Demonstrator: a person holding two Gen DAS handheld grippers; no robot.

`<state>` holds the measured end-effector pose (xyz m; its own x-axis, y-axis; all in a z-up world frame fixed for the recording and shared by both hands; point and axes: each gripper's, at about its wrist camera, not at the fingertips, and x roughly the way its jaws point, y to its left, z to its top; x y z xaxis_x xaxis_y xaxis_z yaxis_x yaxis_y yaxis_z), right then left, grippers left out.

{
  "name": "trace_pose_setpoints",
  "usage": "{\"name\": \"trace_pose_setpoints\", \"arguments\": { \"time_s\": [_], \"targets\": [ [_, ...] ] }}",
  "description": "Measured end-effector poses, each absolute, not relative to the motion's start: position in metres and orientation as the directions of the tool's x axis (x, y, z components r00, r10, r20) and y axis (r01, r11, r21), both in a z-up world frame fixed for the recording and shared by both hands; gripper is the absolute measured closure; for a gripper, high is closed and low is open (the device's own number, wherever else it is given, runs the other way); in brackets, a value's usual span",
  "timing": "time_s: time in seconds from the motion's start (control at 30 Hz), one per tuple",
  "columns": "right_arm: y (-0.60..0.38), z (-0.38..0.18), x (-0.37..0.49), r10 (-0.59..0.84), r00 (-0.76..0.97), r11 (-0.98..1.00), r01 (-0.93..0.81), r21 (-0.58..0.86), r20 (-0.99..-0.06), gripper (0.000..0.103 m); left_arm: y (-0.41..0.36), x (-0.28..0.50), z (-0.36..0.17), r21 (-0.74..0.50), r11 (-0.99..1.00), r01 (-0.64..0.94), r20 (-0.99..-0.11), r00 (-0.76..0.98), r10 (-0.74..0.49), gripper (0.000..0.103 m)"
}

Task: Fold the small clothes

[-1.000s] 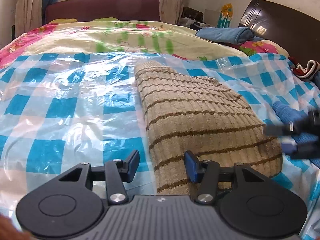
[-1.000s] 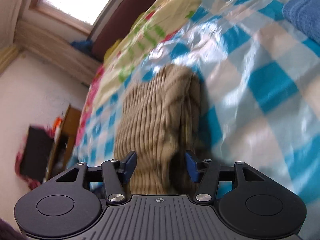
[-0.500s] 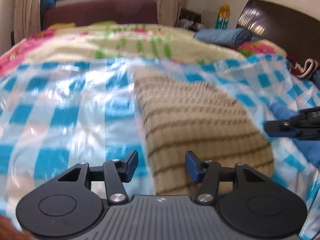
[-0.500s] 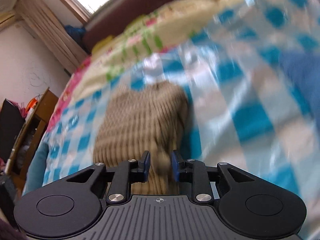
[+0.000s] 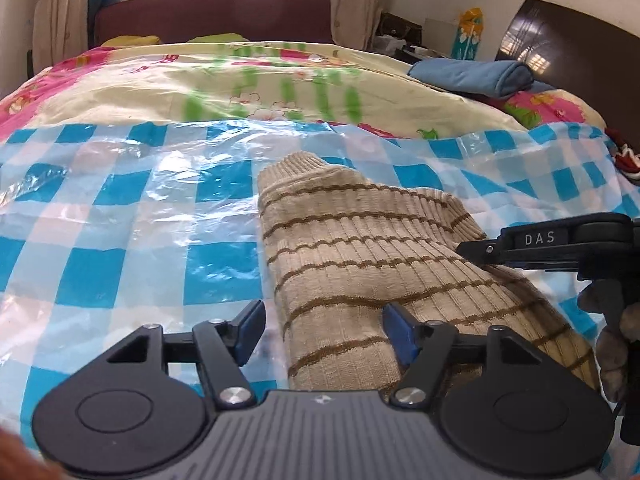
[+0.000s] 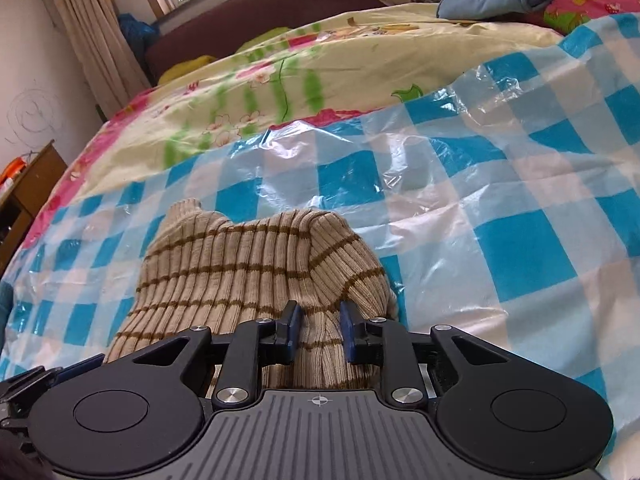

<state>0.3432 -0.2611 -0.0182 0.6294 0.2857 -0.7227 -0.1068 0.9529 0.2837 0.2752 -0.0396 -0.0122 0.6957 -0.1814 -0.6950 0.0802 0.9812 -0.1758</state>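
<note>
A beige ribbed sweater with brown stripes lies folded on a blue-and-white checked plastic sheet on the bed. My left gripper is open, its fingers straddling the sweater's near left edge. My right gripper has its jaws narrowed around a raised fold of the sweater at its near right edge. The right gripper also shows in the left wrist view, low over the sweater's right side.
A floral quilt covers the far half of the bed. A folded blue cloth lies at the far right by a dark headboard. A wooden cabinet stands left of the bed.
My right gripper has narrowed from wide open onto a fold of the sweater and swung level. My left gripper has stayed open and edged closer to the sweater's near edge.
</note>
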Motion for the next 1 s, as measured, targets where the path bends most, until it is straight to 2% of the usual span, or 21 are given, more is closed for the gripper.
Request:
{"name": "trace_pose_setpoints", "arguments": {
  "time_s": [0.23,0.4,0.53,1.0],
  "targets": [
    [-0.27,0.015,0.281,0.349,0.668,0.928,-0.146,0.344,-0.657,0.076,-0.036,0.242,0.008,-0.133,0.989,0.066,-0.681,0.719,-0.14,0.033],
    [-0.265,-0.001,0.237,0.307,0.637,0.951,-0.17,0.259,-0.707,0.075,-0.036,0.222,0.0,-0.143,0.989,0.042,-0.718,0.683,-0.132,0.033],
    [-0.276,0.002,0.225,0.297,0.635,0.949,-0.115,0.293,-0.714,0.072,-0.041,0.207,-0.004,-0.125,0.992,0.032,-0.757,0.643,-0.116,0.034],
    [-0.258,0.015,0.142,0.301,0.649,0.951,-0.145,0.275,-0.699,0.068,-0.051,0.145,0.014,-0.155,0.987,0.046,-0.739,0.657,-0.147,0.033]
  ]
}}
